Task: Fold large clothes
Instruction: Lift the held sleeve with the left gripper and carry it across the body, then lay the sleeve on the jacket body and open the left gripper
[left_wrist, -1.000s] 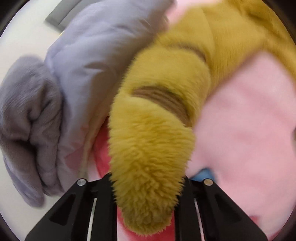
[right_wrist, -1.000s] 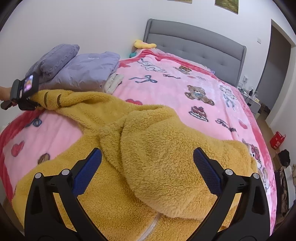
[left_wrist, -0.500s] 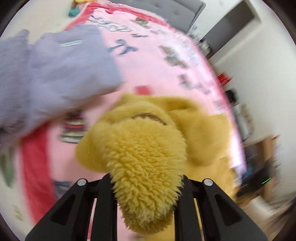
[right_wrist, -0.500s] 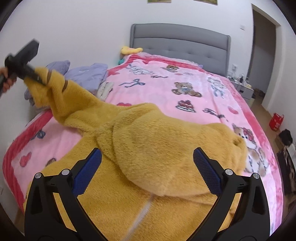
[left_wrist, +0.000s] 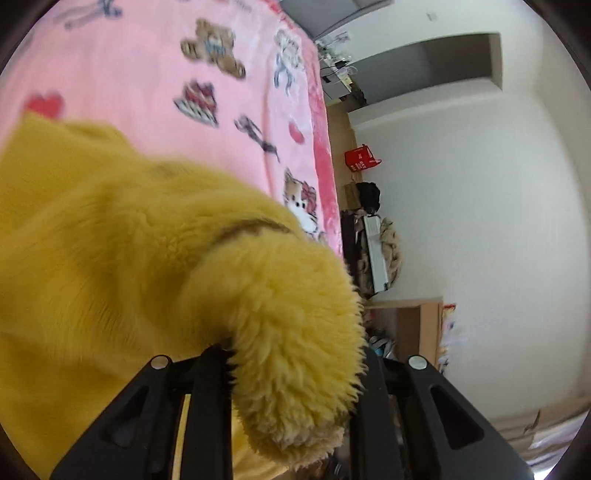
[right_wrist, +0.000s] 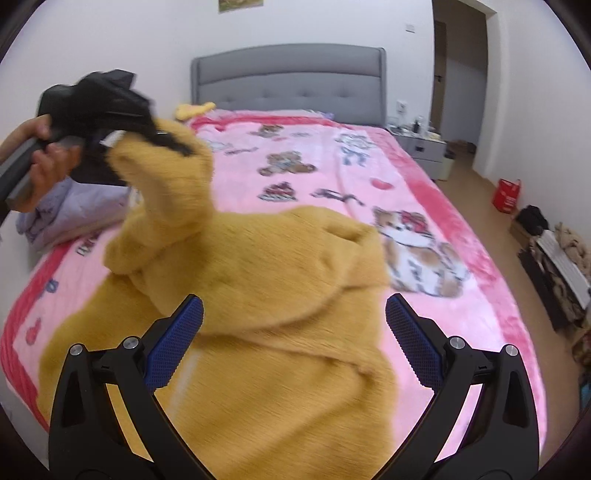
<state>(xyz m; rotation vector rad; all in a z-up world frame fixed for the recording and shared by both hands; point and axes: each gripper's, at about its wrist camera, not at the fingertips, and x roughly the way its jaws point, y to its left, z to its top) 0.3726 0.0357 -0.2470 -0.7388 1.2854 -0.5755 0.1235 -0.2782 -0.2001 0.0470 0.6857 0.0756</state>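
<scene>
1. The left gripper (left_wrist: 295, 373) has its fingers (left_wrist: 210, 398) clenched on the cuff end of the yellow fleece garment's sleeve (left_wrist: 291, 332); the fluffy cuff bulges out between them. The jaws are opening slightly at this moment, yet the fleece is between them and the pads press on it.
2. From that cuff the sleeve runs down and away to the body of the yellow fleece garment (right_wrist: 258, 295), which lies spread on the bed (right_wrist: 461, 306) over the pink blanket. In the right wrist view the sleeve hangs lifted above the garment's left side, the person's hand (right_wrist: 44, 162) holding the left gripper over it.
3. The right gripper (right_wrist: 294, 339) has its fingers (right_wrist: 177, 339) spread wide and empty, above the near part of the garment, touching nothing that I can see.
4. The sleeve's long axis runs from the raised cuff down to the shoulder, slanting in toward the garment's middle. The fold probably depends on laying the sleeve across the chest, so the left hand, already on the cuff, is the one placed for it.
5. A folded lilac pile (right_wrist: 70, 210) sits on the bed's far-left edge, behind the raised sleeve.
</scene>
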